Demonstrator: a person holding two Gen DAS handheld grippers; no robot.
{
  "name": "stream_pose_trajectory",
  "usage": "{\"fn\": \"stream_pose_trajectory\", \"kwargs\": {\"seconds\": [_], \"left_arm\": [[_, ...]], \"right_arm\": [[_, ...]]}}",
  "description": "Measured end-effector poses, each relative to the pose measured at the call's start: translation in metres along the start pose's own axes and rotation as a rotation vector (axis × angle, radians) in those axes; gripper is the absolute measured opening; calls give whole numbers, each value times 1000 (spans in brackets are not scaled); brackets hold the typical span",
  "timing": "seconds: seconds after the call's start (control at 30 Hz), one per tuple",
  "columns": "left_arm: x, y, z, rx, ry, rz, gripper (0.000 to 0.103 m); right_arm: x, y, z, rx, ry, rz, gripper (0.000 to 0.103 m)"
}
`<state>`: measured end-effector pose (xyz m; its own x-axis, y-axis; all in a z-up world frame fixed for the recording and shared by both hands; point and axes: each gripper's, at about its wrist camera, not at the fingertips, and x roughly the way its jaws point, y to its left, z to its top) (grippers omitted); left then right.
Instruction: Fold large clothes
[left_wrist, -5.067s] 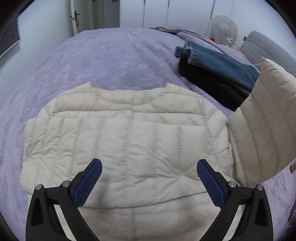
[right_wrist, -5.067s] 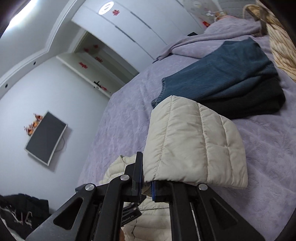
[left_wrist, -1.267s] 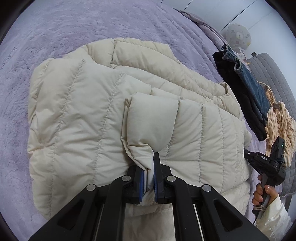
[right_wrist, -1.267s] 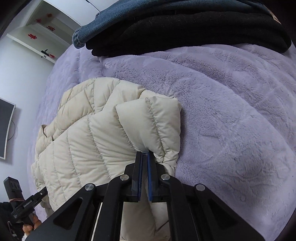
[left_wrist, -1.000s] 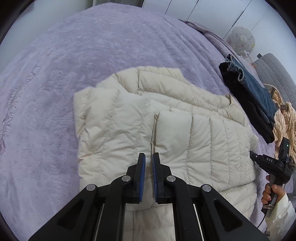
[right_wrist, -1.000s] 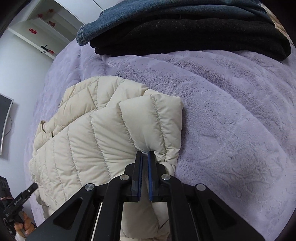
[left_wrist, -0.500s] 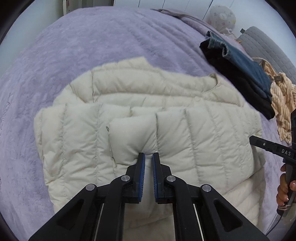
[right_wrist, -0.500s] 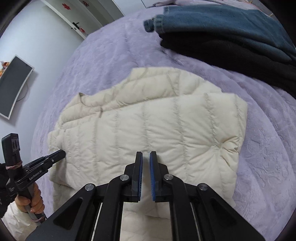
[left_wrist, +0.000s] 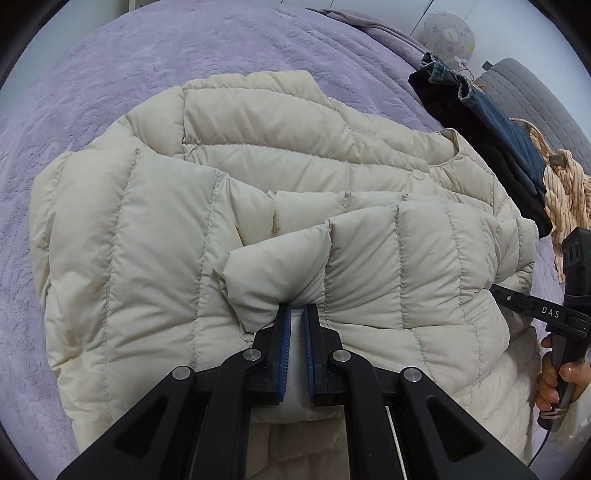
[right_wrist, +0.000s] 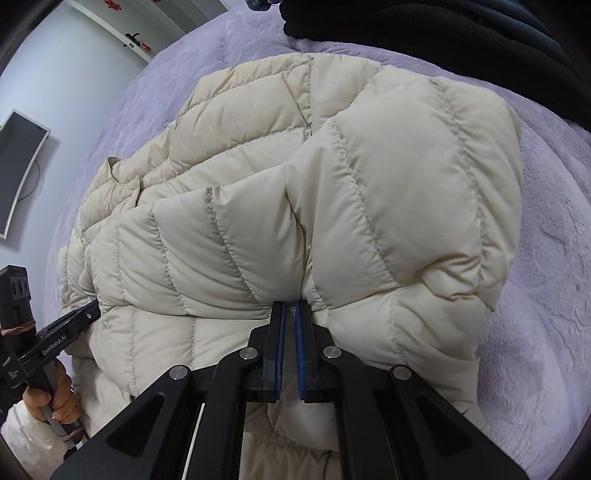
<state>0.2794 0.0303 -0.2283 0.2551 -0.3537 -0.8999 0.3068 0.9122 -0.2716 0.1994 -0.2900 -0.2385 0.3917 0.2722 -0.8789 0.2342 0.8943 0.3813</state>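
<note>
A bed (left_wrist: 155, 66) under a plush lilac cover fills the room. A grey quilted headboard (left_wrist: 535, 96) stands at its far corner beside a pale fan (left_wrist: 448, 33). A dark screen (right_wrist: 18, 162) hangs on the white wall (right_wrist: 70, 66).

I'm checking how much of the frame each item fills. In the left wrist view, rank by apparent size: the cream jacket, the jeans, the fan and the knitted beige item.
1. Cream jacket, by far the largest.
2. Jeans.
3. Knitted beige item and fan: too alike to rank; the item is cut off at the frame edge, the fan farthest away.
</note>
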Motion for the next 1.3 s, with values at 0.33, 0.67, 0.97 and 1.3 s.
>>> {"fn": "stream_pose_trajectory", "kwargs": {"seconds": [0.33, 0.67, 0.97, 1.3], "left_arm": [[-39, 27, -5, -60, -24, 62, 10], [-81, 28, -20, -81, -29, 116, 10], [-120, 2, -47, -61, -7, 162, 10], [-140, -12, -81, -50, 41, 205, 10]], "right_arm": [[-44, -46, 6, 148, -51, 10, 6], [-77, -37, -3, 198, -40, 45, 9], [-115, -10, -44, 185, -43, 18, 66], [-139, 28, -88, 110, -19, -66, 79]]}}
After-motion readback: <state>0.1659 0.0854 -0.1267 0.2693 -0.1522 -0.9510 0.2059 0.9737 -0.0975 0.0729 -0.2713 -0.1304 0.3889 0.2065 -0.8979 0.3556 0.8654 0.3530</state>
